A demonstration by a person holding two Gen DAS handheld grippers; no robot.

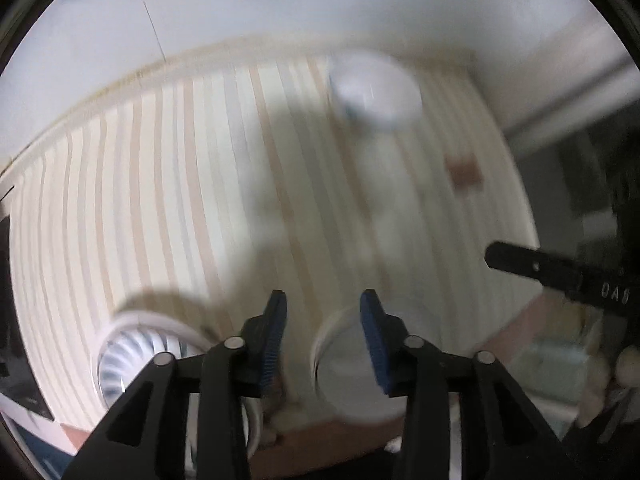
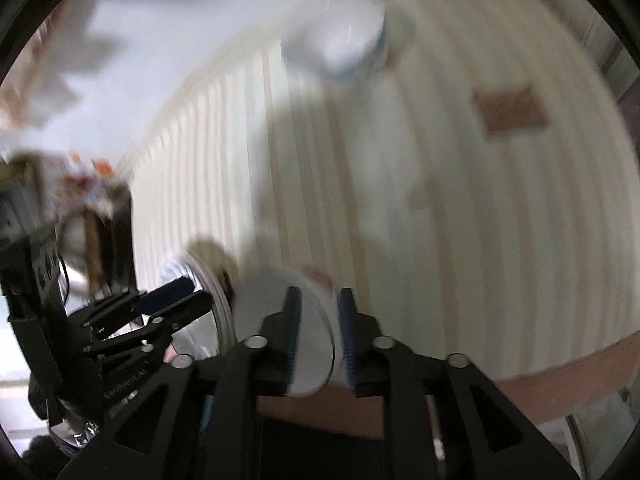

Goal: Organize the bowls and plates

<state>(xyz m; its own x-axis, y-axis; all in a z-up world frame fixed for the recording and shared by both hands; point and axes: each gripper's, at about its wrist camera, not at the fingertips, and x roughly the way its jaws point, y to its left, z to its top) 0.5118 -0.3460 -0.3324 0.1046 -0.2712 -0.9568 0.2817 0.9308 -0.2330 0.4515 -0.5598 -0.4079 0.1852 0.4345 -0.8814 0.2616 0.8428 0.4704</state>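
Plates [image 1: 352, 364] blurred on striped cloth [image 1: 180, 184], left claw [image 1: 323, 300] parted and empty, right claw [image 2: 320, 300] parted astride plate rim.

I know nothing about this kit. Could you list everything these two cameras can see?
Cloth: one, cream with tan stripes, covering the table.
Bowl: one, white with some blue, far side.
Ribbed dish: one, white, near edge, left.
Plain plate: one, white, near edge, beside the ribbed dish.
Patch: one, brown, on the cloth, right.
Left gripper: one, black with blue pads, jaws apart, empty.
Right gripper: one, black with blue pads, jaws apart over the plain plate's rim.
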